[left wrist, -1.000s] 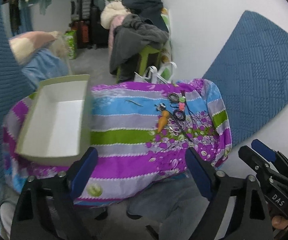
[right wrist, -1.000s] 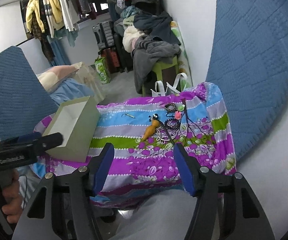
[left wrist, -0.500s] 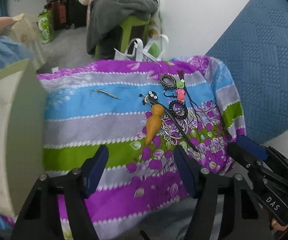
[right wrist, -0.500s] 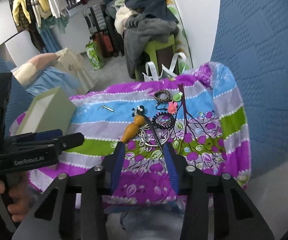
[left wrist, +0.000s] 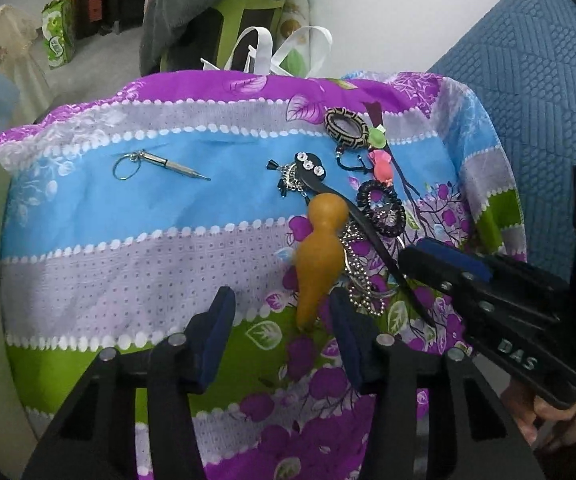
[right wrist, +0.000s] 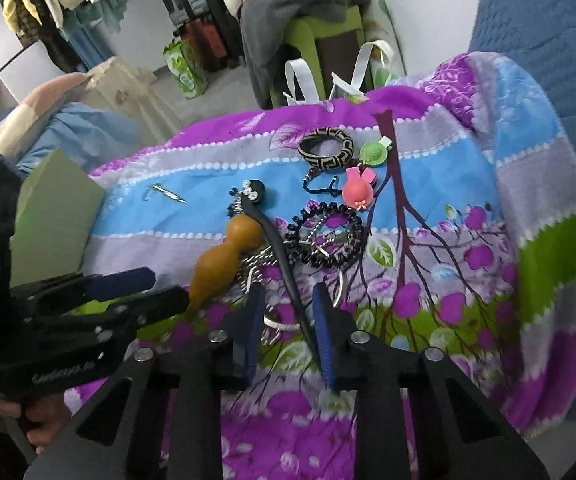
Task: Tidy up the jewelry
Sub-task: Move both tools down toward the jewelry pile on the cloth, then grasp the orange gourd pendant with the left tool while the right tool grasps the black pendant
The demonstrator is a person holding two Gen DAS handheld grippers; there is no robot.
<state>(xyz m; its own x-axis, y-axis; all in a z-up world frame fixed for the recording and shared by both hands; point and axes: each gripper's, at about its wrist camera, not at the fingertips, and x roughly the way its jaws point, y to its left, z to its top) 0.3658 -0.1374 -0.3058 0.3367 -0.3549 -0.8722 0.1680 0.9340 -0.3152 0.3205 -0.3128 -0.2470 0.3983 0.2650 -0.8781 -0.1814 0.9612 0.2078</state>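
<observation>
Jewelry pile is seen right of centre in the left wrist view, laid on a striped floral blanket [left wrist: 127,248].

Orange gourd pendant [left wrist: 320,256]: long axis runs top to bottom of frame, slightly tilted; bulb end up, pointed tip down toward the left gripper [left wrist: 283,320]. In the right wrist view the same axis runs from upper right to lower left.

Black hair stick [left wrist: 368,236]: long diagonal, rhinestone head at upper left, thin tip at lower right. It is crossed over a silver chain [left wrist: 358,276].

Left gripper: jaws closing, still apart; the gourd's tip is seen just inside the gap by the right-hand pad, contact cannot be told.

Right gripper [right wrist: 288,320]: jaws closing, narrow gap; the hair stick's tip and part of a silver ring are framed between the pads, no pressing contact is shown.

A patterned bangle [left wrist: 346,126] and a black beaded bracelet [left wrist: 382,208] are laid further up. A small metal tool with keyring [left wrist: 159,162] is set well apart at upper left, point toward lower right.
</observation>
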